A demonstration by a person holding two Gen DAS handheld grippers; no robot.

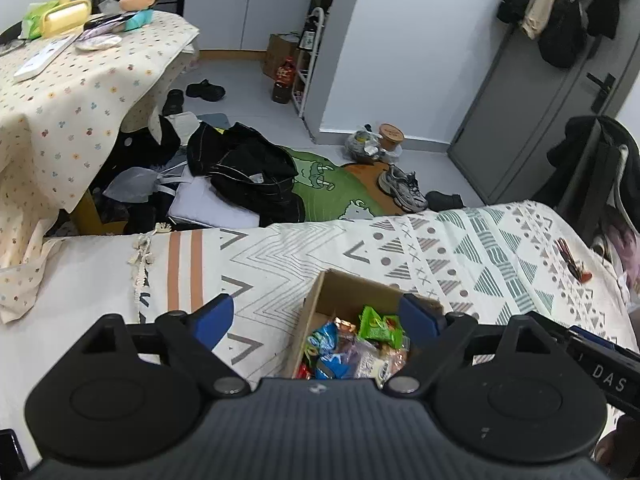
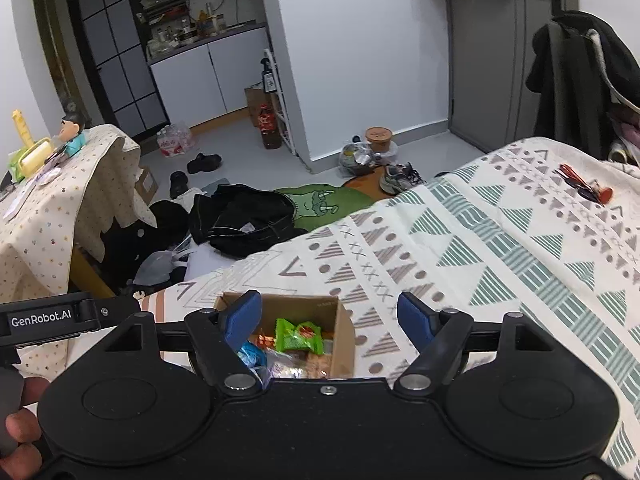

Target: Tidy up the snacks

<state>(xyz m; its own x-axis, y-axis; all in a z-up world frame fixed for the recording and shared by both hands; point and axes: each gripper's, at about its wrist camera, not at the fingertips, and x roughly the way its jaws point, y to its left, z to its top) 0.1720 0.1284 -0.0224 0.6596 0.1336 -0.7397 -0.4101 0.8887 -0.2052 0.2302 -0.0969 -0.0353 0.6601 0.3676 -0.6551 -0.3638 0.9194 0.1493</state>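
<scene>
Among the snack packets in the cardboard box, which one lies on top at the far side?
The bright green packet. It rests on top of the pile near the far wall of the cardboard box; the blue packet lies lower, nearer the camera.

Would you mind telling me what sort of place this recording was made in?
Most likely a small studio flat: a bed with a patterned cover, a kitchenette counter with cupboards and an entrance door share one room, with shoes and clothes on the floor.

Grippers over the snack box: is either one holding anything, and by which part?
Nothing is held. The left gripper and right gripper are both open above the cardboard box.
</scene>
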